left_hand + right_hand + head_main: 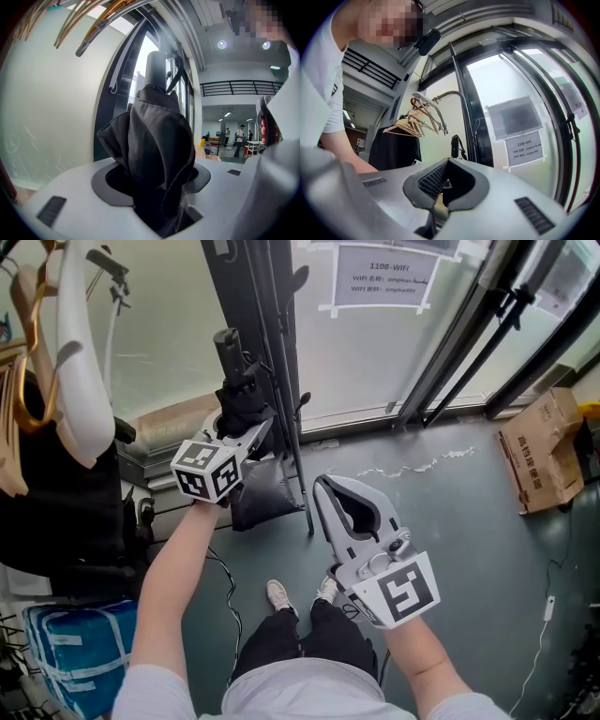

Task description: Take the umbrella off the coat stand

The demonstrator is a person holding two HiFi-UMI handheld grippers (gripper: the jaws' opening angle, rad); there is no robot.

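A folded black umbrella [240, 397] stood upright between the jaws of the left gripper [249, 433], which was clamped on its bunched fabric well below the handle [226, 345]. In the left gripper view the dark cloth filled the gap between the jaws and rose above them. The umbrella sat close beside a set of black poles [279, 352] in front of a glass wall [375, 362]; whether it hung from anything could not be made out.

The right gripper [324, 486] was held to the right of the umbrella and apart from it, its jaws closed tip to tip with nothing between them. Both bare forearms reached forward from the person's white shirt, the left one [173, 568] stretched toward the poles with its marker cube [207, 471] facing up, the right one [422, 652] bent nearer the body and pointing the same way.

To the left, wooden hangers [23, 352] and a dark garment [56, 512] hung on a rack, with a blue bag [75, 652] below them. The floor [450, 531] was grey, with a cardboard box [544, 451] by the glass at right and a thin cable [544, 634] trailing near it. A paper notice [384, 277] was taped to the pane above. The person's pale shoes [278, 596] showed between the arms.
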